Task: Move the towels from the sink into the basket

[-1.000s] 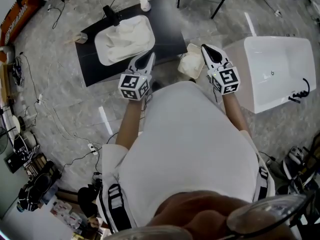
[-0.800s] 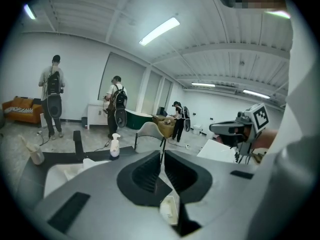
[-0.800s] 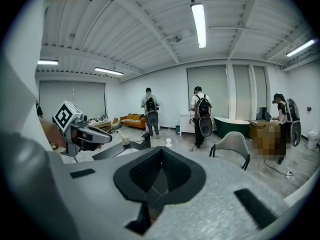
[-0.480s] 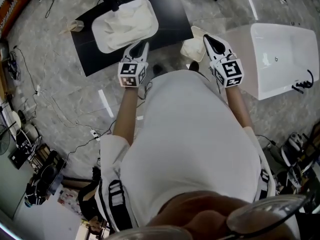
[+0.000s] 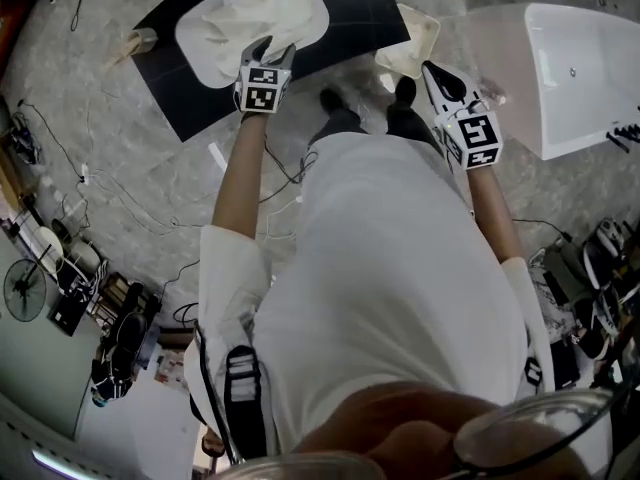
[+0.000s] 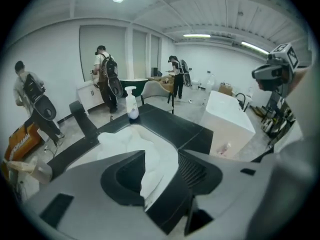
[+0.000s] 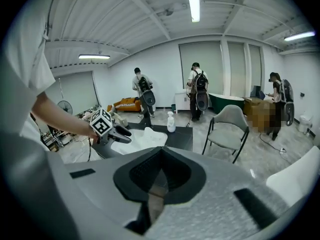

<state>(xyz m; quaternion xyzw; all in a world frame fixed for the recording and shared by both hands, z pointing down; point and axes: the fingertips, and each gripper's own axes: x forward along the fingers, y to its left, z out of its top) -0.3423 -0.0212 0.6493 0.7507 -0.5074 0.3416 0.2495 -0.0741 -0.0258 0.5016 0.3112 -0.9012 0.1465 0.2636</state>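
No text, number or brand can be read. White lettering is carried by an orange object at the lower left of the left tool view, but it is too blurred. Only black-and-white square patterns are shown on the cubes of the left tool and right tool.

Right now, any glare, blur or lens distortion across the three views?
Head view: floor sharp, but the towels in the sink are nearly blown out white, and a defocused glasses rim smears the bottom edge. Left gripper view: strong fisheye bend, black vignetted corners, soft overall. Right gripper view: same fisheye, the ceiling light strip glares, a mosaic patch sits at right.
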